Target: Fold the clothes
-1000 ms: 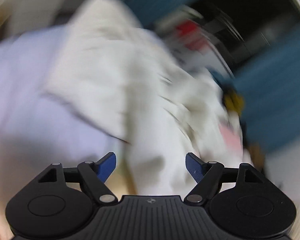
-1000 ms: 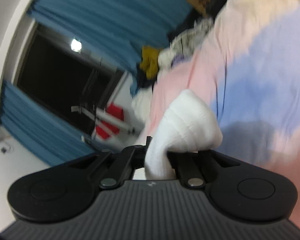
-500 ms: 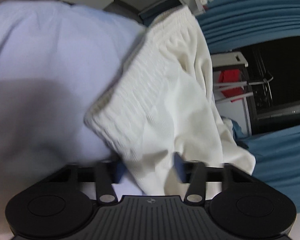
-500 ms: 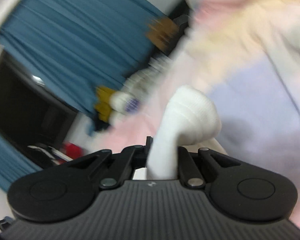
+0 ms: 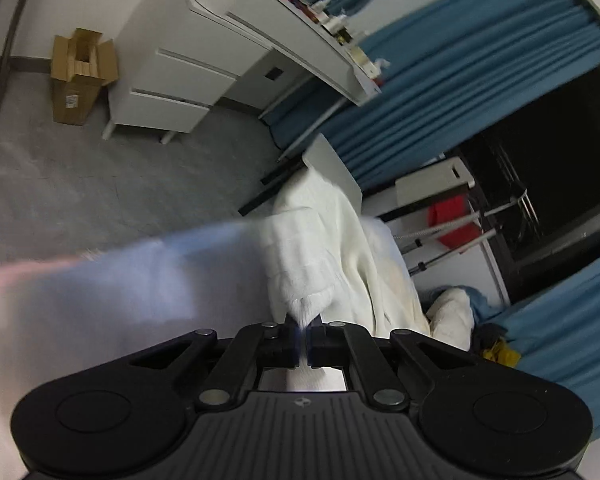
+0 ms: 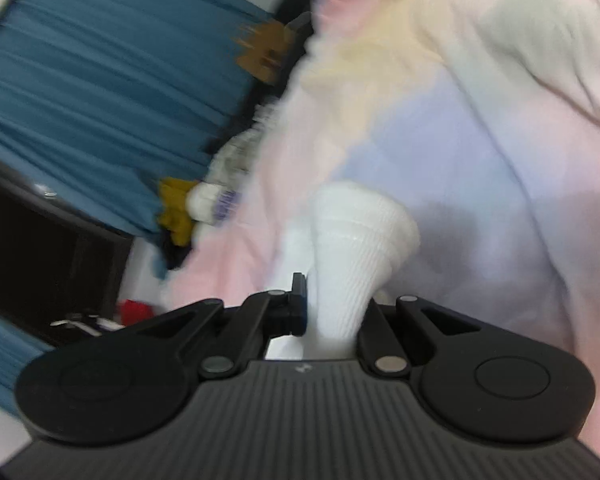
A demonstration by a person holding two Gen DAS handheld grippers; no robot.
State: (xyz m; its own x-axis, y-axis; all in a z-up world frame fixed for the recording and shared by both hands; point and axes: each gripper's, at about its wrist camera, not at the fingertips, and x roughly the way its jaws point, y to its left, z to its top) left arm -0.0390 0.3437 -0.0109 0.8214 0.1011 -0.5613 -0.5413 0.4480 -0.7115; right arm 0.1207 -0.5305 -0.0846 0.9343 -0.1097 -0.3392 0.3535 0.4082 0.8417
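Risk: thin grip. Left gripper (image 5: 303,334) has just been closing and now pinches only a small tuft of the white garment (image 5: 324,248), which hangs over the pastel bedding (image 5: 100,300). Right gripper (image 6: 332,312) is clamped on a thicker ribbed fold of the same white cloth (image 6: 356,240). If the two hands pull apart hard, the tuft likely slips out and the garment drops crumpled.

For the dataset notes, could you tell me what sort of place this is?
Probably a bedroom or home laundry corner: a white drawer unit, blue curtains by a dark window, and a cardboard box on the grey floor.
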